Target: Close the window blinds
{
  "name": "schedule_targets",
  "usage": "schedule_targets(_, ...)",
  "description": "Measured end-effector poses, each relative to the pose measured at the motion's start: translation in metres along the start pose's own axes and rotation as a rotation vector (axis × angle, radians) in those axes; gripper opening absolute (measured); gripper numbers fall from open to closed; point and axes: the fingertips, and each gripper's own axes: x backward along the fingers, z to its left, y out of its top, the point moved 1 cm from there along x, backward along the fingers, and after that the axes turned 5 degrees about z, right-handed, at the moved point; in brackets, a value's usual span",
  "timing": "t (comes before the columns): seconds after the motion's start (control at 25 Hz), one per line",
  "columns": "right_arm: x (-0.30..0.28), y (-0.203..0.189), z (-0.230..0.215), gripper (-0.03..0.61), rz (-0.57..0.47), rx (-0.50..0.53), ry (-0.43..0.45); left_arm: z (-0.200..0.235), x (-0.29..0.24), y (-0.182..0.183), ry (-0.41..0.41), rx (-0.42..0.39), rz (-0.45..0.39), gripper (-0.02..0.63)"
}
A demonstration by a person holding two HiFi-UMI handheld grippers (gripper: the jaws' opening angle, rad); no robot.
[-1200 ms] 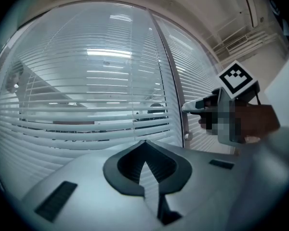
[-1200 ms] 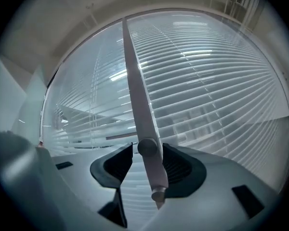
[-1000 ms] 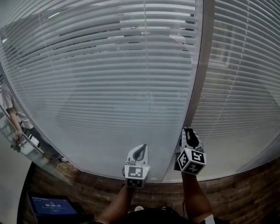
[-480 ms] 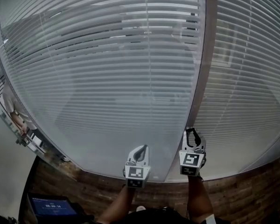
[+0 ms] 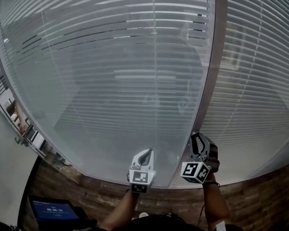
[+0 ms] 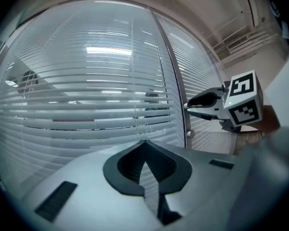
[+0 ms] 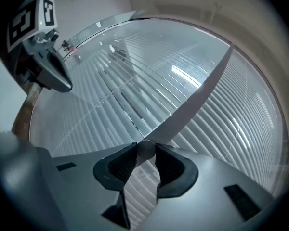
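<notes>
White slatted blinds [image 5: 125, 71] hang behind the glass of a big window, and a second set [image 5: 260, 81] fills the pane to the right. A grey frame post [image 5: 209, 81] divides the two panes. Low on that post sits a small round knob [image 7: 145, 149]. My right gripper [image 7: 145, 151] is shut on this knob, and it shows in the head view [image 5: 195, 137] against the post. My left gripper [image 5: 145, 152] hangs beside it, near the glass. Its jaws are shut with nothing between them [image 6: 144, 146]. The left pane's slats lie almost flat, with few dark gaps.
A wood-look floor [image 5: 260, 196] runs along the window's foot. At the lower left a small lit screen [image 5: 50, 210] stands on the floor. A glass side panel with a handle [image 5: 24, 131] stands at the far left.
My right gripper has rolled on the knob and dropped a little. The left pane's slats have tilted nearer to flat, so less shows through. The left gripper has stayed put.
</notes>
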Motion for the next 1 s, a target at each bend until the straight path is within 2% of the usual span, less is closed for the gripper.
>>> schedule_targets(0.16, 0.001, 0.000, 0.004, 0.124, 0.002, 0.213, -0.010, -0.006, 0.000, 0.010, -0.018, 0.020, -0.018, -0.008)
schedule_targets(0.24, 0.001, 0.000, 0.006, 0.126, -0.005, 0.282, -0.011, -0.005, 0.001, 0.011, -0.021, 0.032, -0.017, -0.007)
schedule_targets(0.36, 0.002, 0.001, 0.005, 0.126, -0.015, 0.314, -0.015, -0.003, 0.002, 0.011, -0.002, 0.028, -0.026, -0.008)
schedule_targets(0.48, 0.004, 0.001, 0.004, 0.126, -0.030, 0.261, -0.023, -0.003, 0.003, 0.011, 0.006, 0.015, -0.034, -0.007)
schedule_targets(0.6, 0.011, 0.004, -0.001, 0.129, -0.062, 0.047, -0.007, -0.006, 0.003, 0.010, -0.001, 0.016, -0.018, -0.007)
schedule_targets(0.76, 0.017, 0.005, -0.008, 0.137, -0.108, -0.415, 0.070, -0.008, 0.000, 0.007, -0.015, 0.001, -0.015, -0.008)
schedule_targets(0.88, 0.011, -0.003, -0.008, 0.137, -0.085, -0.729, 0.134, -0.010, 0.001, 0.008, -0.015, 0.011, -0.020, -0.006)
schedule_targets(1.0, 0.004, -0.010, -0.006, 0.137, -0.078, -0.912, 0.158, -0.011, 0.002, 0.008, -0.018, 0.018, -0.016, -0.006)
